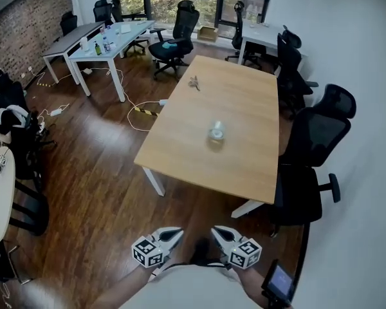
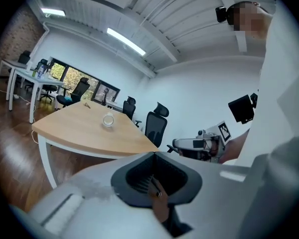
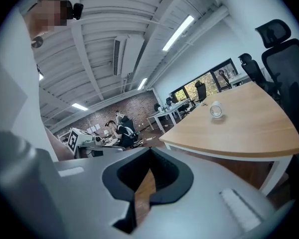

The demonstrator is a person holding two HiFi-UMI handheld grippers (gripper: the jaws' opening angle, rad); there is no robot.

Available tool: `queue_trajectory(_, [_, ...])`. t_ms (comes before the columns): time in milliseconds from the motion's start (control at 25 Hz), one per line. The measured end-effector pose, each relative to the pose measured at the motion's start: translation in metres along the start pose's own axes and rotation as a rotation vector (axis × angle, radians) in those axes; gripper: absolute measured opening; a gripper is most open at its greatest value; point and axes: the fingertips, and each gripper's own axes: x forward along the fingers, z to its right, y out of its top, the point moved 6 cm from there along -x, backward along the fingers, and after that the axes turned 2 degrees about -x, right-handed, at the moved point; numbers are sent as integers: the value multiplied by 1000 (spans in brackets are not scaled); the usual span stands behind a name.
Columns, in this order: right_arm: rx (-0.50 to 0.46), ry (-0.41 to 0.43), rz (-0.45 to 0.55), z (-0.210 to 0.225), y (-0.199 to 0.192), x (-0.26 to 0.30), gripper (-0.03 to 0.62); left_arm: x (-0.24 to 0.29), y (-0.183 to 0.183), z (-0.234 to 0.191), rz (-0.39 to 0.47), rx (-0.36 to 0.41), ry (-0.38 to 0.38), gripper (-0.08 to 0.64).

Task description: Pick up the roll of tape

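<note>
The roll of tape (image 1: 217, 131) is clear and stands on its own near the middle of the light wooden table (image 1: 199, 159). It shows small and far off in the left gripper view (image 2: 108, 120) and in the right gripper view (image 3: 216, 110). Both grippers are held close to the person's body, well short of the table's near edge. The left gripper (image 1: 175, 233) has its jaws together with nothing between them (image 2: 154, 154). The right gripper (image 1: 217, 230) is likewise shut and holds nothing (image 3: 150, 149).
Black office chairs (image 1: 315, 134) line the table's right side. A small object (image 1: 194, 82) lies at the table's far end. White desks (image 1: 109, 40) stand at the back left, a round table (image 1: 0, 192) at the left edge, and cables (image 1: 138, 111) trail on the wooden floor.
</note>
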Motion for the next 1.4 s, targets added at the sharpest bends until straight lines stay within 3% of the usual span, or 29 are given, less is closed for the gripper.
queue_trajectory(160, [9, 34, -3, 35, 18, 19, 6, 29, 22, -13, -11, 19, 15, 6])
queue_trajectory(480, [7, 82, 18, 86, 54, 39, 6, 48, 47, -34, -11, -7, 114, 6])
queue_trajectory(640, [48, 74, 38, 98, 57, 37, 6, 61, 48, -33, -47, -23, 103, 6])
queue_trajectory(960, [63, -7, 99, 124, 66, 34, 6, 102, 69, -53, -115, 25, 0, 6])
queue_trajectory(1400, [58, -235, 113, 138, 92, 56, 6, 154, 113, -111, -161, 57, -262, 6])
